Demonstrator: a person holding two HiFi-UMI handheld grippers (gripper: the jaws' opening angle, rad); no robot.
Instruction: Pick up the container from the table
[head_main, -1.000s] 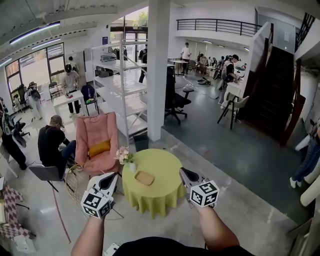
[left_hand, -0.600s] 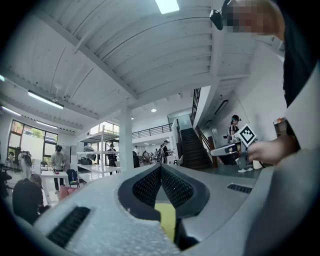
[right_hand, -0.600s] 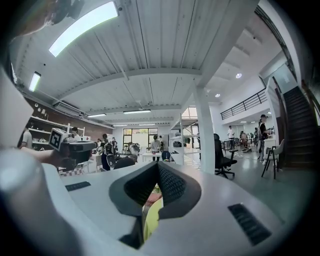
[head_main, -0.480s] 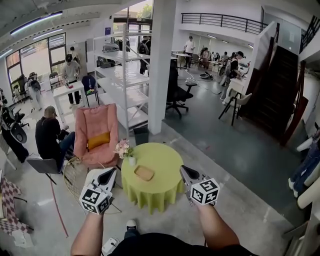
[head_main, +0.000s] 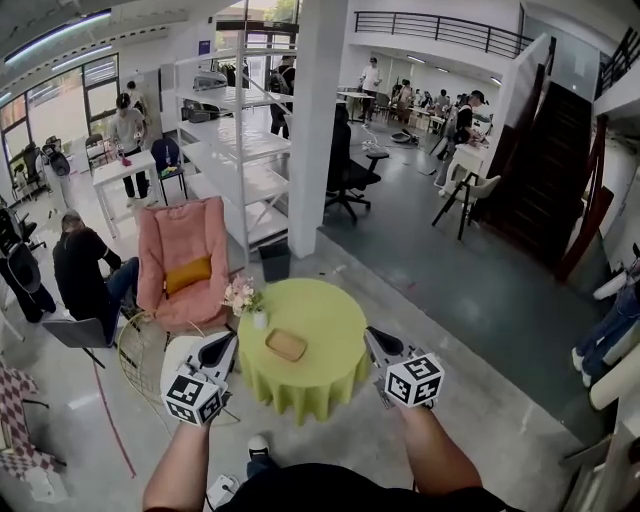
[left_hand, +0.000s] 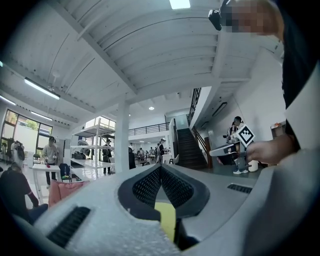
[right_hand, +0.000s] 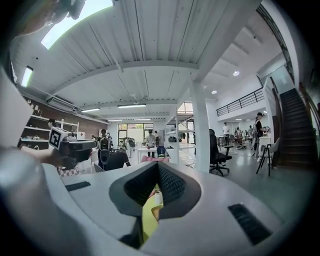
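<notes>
- Left claw (head_main: 221, 347): jaws pressed together, nothing between them. In the head view it sits at 9 o'clock of the container, just off the tabletop edge.
- Flower vase (head_main: 258, 318): near the container, at its 10 o'clock.
- Container (head_main: 286, 345): shallow tan tray lying flat on the round green tabletop (head_main: 325, 315), toward its 7 o'clock side, untouched.
- Right claw (head_main: 373, 337): jaws closed, empty, at the container's 3 o'clock, apart from it.
- Step, judged: approach. Next move needs one claw opened and brought to the tray rim, clear of the vase.

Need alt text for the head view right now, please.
A shallow tan container lies on a round green-clothed table beside a small flower vase. The left tongs and right tongs, both shut, flank its near edge.
</notes>
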